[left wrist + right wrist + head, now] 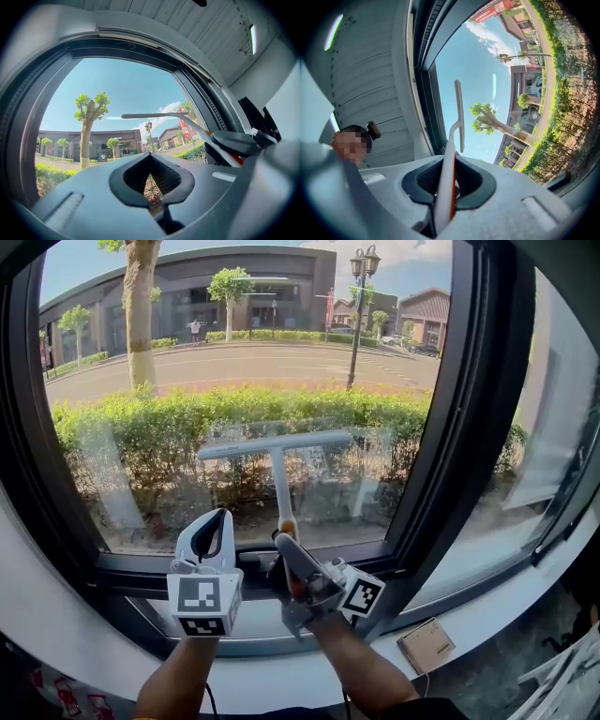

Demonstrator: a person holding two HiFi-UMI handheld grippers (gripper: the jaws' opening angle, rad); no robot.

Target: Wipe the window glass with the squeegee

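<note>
Right tongs (286, 545) are clamped tight on the squeegee (280, 479) handle. In the right gripper view you can see the white and orange handle (446, 180) pinched right between the two jaws. The squeegee stands upright off the tongs, with its T-shaped blade lying flat and level across the lower middle of the glass (234, 352), in front of the hedge (141, 427) outside. From the pics I honestly can't tell if the blade edge is pressed on the pane or just off it.

Left tongs (225, 515) are closed with nothing in them. The left gripper view shows the jaws (151, 176) meeting, with only a sliver of ground visible through the pad gap. They sit just left of the right tongs, low down by the bottom of the dark frame (469, 427), pointing up at the window. From that side the blade (150, 115) shows as a thin bar against the sky, with the right tongs (234, 143) below it.

Outside there's a road, a tree (141, 315), a lamp post (358, 315) and a low building. A small tan box (427, 645) lies on the white ledge (525, 601) at the lower right.
</note>
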